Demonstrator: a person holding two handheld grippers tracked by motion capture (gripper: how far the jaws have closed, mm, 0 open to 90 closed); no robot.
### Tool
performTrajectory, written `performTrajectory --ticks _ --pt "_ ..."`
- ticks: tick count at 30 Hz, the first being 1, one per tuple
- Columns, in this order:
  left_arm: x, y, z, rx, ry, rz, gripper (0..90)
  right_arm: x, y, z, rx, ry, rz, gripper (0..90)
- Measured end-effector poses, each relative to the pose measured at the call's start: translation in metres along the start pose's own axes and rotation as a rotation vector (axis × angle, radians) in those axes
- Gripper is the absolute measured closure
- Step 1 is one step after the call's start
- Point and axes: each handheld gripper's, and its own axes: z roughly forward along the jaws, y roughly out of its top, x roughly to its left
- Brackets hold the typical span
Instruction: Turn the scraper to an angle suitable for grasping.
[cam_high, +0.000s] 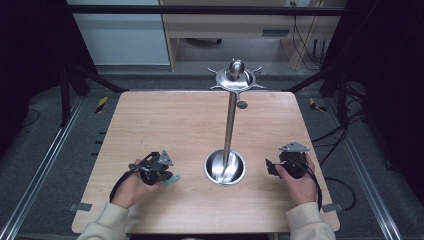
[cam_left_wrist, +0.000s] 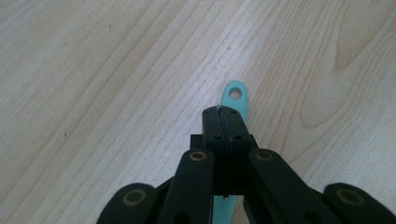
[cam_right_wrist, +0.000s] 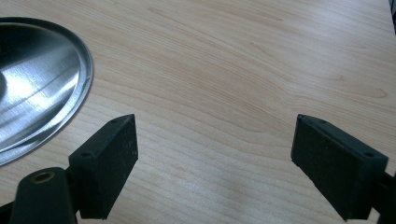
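A flat teal utensil handle (cam_left_wrist: 235, 93) with a hole at its end lies on the wooden table (cam_high: 175, 120). My left gripper (cam_left_wrist: 224, 114) is shut and sits right over it; the handle runs under the jaws and pokes out past their tips. From above, the teal piece (cam_high: 173, 180) shows just right of the left gripper (cam_high: 164, 176). My right gripper (cam_right_wrist: 215, 140) is open over bare wood with nothing between its fingers. The high view has it (cam_high: 271, 168) just right of the steel stand's round base (cam_high: 225, 167).
The steel stand has a tall pole (cam_high: 230, 125) and a top disc with several hooks (cam_high: 236, 79). Its dished base (cam_right_wrist: 37, 93) lies left of the right gripper's jaws. Bare wood spreads across the table's far half and left side.
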Motion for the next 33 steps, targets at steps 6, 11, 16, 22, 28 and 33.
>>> performTrajectory --ticks 6,11,16,22,28,33 --pt "0.002 0.01 -0.01 0.04 0.024 -0.017 90.0 -0.001 0.001 -0.001 -0.006 -0.004 0.004 14.9" --pt "0.006 0.015 -0.01 0.064 0.007 -0.038 88.0 -0.001 0.0 -0.001 -0.003 -0.002 -0.002 14.8" --pt "0.006 0.019 -0.005 0.092 -0.016 -0.024 79.0 0.0 0.001 -0.001 -0.004 0.004 -0.009 14.7" --pt "0.006 0.022 0.001 0.102 -0.022 -0.016 72.5 -0.001 0.001 -0.001 -0.003 0.003 -0.007 14.7" --pt "0.005 0.03 0.001 0.141 -0.028 -0.003 67.7 -0.001 0.001 -0.002 -0.008 0.01 -0.007 14.7" --pt "0.001 0.032 0.007 0.171 -0.04 0.018 64.3 -0.001 0.001 -0.002 -0.006 0.014 -0.009 14.6"
